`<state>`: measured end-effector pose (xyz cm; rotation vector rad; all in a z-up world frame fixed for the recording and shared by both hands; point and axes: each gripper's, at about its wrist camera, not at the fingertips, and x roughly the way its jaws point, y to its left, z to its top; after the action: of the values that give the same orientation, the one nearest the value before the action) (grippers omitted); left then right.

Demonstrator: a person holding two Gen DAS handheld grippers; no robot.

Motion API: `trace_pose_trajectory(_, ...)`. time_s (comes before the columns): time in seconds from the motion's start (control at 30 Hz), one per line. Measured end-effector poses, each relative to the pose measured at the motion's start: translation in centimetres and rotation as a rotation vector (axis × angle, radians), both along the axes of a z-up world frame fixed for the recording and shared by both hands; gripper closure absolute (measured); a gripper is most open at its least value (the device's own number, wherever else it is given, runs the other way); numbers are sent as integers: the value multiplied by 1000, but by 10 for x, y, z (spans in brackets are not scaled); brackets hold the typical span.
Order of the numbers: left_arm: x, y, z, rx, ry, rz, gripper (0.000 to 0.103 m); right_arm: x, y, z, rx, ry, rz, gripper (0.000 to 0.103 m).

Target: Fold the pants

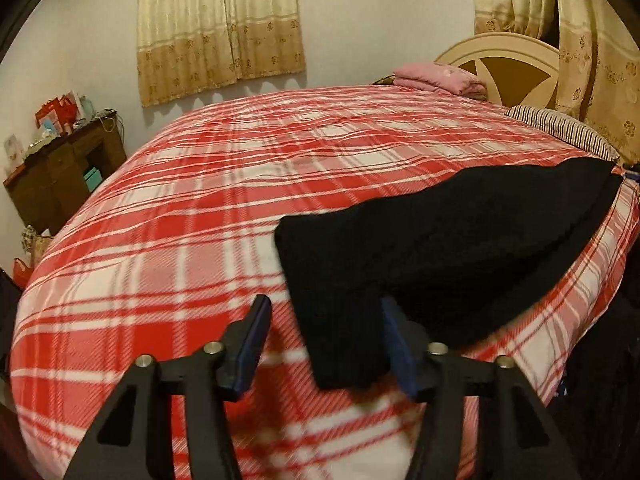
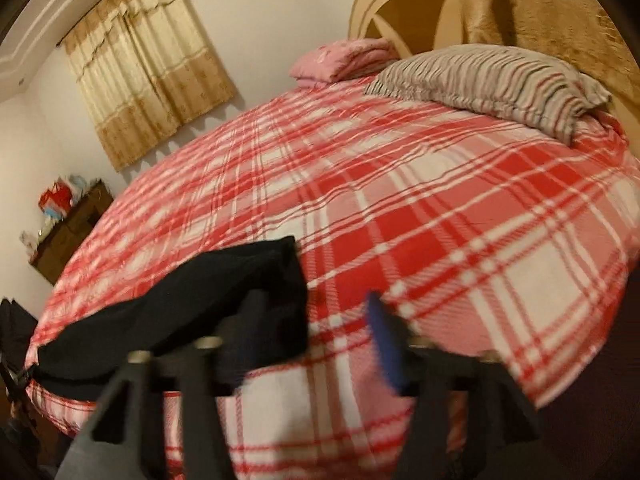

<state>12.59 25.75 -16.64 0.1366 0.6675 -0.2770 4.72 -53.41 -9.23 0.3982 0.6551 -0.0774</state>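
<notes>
Bed [image 1: 240,184] under red-and-white plaid blanket [image 2: 460,240]; black pants [image 1: 460,240] near its front edge, striped pillow [image 2: 500,80] and folded pink cloth [image 1: 440,76] by headboard.

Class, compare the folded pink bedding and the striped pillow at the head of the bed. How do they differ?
The pink bedding is plain pink; the striped pillow carries grey and dark stripes. The pink bedding is a neat folded stack; the striped pillow is a single plump, rumpled cushion. Both rest on the plaid bedspread by the headboard.
</notes>
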Motion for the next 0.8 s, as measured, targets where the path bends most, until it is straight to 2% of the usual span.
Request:
trace_pose_trajectory(0.1, -10, 3, -1, 2, 6, -4, 44, -15, 16, 18, -40, -33, 13, 39)
trace_pose_trajectory(0.2, -18, -5, -4, 24, 15, -20, 44, -11, 55, 35, -110, -47, 93, 39)
trace_pose_trajectory(0.3, -26, -16, -8, 30, 12, -28, 44, 7, 116, 45, -188, -38, 218, 39)
trace_pose_trajectory(0.37, -24, -23, -10, 51, -3, 3, 44, 22, 169, 47, -234, -32, 335, 39)
trace_pose_trajectory(0.43, -20, -26, -10, 82, -23, 57, 44, 36, 216, 42, -254, -23, 447, 39)
trace_pose_trajectory(0.53, -16, -27, -7, 88, -54, 99, 44, 53, 295, 24, -300, -3, 617, 42)
trace_pose_trajectory(0.73, -19, -46, -3, 227, -120, 108, 45, 55, 432, -26, -410, 21, 887, 48)
trace_pose_trajectory(0.8, -20, -47, 1, 233, -130, 94, 45, 51, 459, -38, -454, 24, 945, 53)
